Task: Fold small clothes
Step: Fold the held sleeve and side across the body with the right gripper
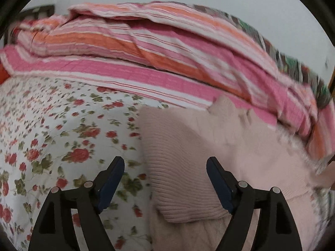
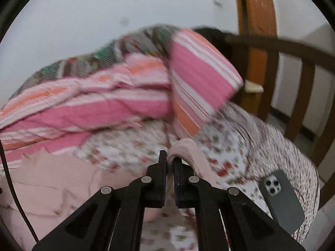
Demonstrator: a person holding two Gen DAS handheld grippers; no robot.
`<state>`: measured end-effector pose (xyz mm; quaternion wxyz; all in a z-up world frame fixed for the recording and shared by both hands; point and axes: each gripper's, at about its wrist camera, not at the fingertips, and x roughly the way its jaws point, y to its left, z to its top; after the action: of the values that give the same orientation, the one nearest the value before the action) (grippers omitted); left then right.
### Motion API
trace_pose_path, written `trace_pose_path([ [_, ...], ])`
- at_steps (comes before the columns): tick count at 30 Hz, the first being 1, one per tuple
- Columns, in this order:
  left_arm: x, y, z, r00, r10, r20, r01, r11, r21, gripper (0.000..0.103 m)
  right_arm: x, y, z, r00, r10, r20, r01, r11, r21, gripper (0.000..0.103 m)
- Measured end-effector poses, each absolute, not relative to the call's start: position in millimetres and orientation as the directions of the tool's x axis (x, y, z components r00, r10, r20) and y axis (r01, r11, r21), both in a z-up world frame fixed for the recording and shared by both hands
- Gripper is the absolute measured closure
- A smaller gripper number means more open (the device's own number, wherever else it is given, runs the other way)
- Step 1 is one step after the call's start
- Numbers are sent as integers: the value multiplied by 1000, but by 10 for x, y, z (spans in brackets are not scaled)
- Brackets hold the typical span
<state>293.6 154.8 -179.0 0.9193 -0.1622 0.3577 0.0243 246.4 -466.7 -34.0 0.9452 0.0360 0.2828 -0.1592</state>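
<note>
A pale pink knit sweater (image 1: 188,146) lies on the floral bedsheet (image 1: 52,125), its ribbed edge folded over near the lower middle of the left wrist view. My left gripper (image 1: 165,163) stands open just above that ribbed edge, nothing pressed between its blue pads. In the right wrist view my right gripper (image 2: 170,156) is shut on a ribbed cuff of the pink sweater (image 2: 188,150), which loops up over the fingertips. The rest of the sweater (image 2: 52,184) spreads at lower left.
A rumpled pink, orange and white striped quilt (image 1: 146,58) is heaped along the back of the bed. A grey phone (image 2: 280,200) lies on the sheet at right. A brown wooden bed rail (image 2: 293,67) curves behind, and a black cable (image 2: 14,188) hangs at left.
</note>
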Motion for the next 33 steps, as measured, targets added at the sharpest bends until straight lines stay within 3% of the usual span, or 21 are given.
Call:
trace_pose_path([
  [7,2798,1904,-1663,768,-23,-640,-218,930,-295,23,2565,-3550,111,859,-206,-469,172,978,-114,97],
  [12,2701,2114,-1628,775,-20,-631,-220,928,-300,23,2676,-2559,197,879,-67,-473,4,991,-132,97],
  [17,2607,2342,-1598,781,25,-625,-240,934,-263,23,2790,-1491,-48,837,111,-536,-201,973,-113,97],
  [22,2530,2481,-1610,775,24,-632,-230,942,-245,22,2979,-688,-641,709,235,-664,-339,940,-29,97],
  [25,2515,2495,-1611,776,31,-629,-232,943,-240,22,3040,-427,-969,620,270,-736,-388,922,11,89],
  [27,2537,2502,-1614,778,8,-629,-226,936,-268,22,2989,-390,-1048,610,305,-731,-423,906,25,66],
  [29,2567,2485,-1619,777,-20,-630,-213,932,-293,22,2928,-412,-1039,601,347,-720,-458,888,46,54],
  [33,2600,2350,-1612,781,-66,-621,-167,936,-309,22,2802,-657,-882,610,364,-703,-471,881,48,54],
])
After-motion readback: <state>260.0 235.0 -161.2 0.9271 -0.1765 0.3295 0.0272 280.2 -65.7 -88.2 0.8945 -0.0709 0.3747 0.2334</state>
